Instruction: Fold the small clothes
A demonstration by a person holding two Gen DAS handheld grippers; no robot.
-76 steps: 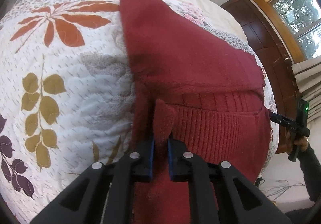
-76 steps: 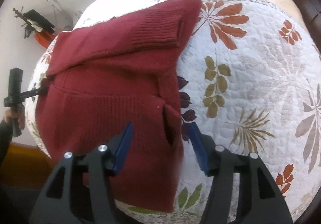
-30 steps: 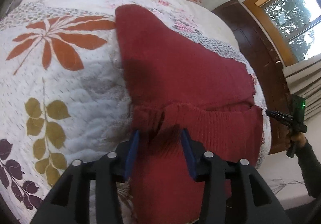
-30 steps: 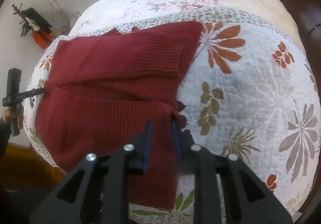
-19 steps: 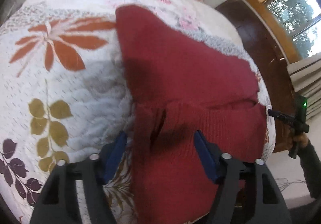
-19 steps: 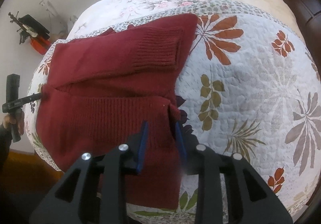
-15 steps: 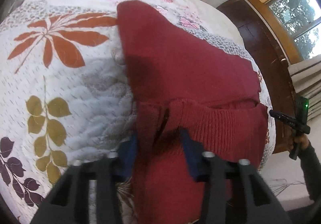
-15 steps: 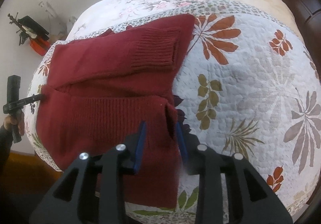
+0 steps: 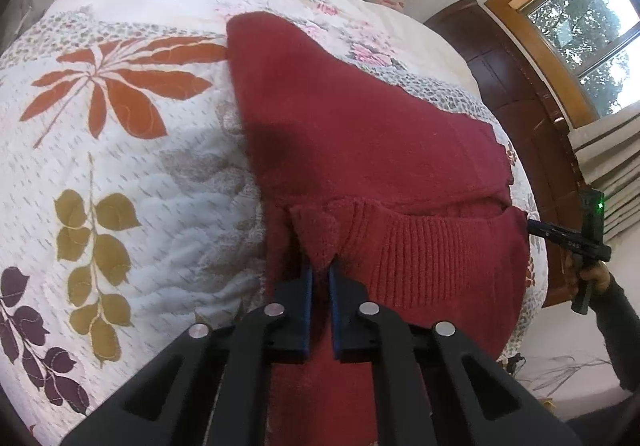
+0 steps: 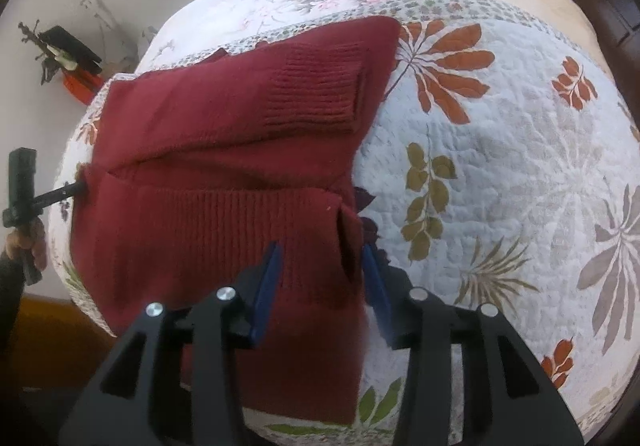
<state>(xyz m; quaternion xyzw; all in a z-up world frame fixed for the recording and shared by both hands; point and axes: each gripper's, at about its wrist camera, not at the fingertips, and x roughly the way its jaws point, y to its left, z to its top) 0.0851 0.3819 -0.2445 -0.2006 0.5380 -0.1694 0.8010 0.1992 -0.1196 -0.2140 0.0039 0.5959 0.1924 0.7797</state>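
Pinching ribbed red sweater [image 9: 360, 150] (partly folded), left tongs [image 9: 319, 271].

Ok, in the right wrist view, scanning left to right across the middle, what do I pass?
Person's hand holding the left gripper at the sweater's edge → red sweater → olive leaf print → grey flower print on the quilt.

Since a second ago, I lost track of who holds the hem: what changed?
The left claw closed on a pinch of the red sweater's ribbed hem; the right claw let go and now straddles its corner, open. The sweater stays folded on the floral quilt.
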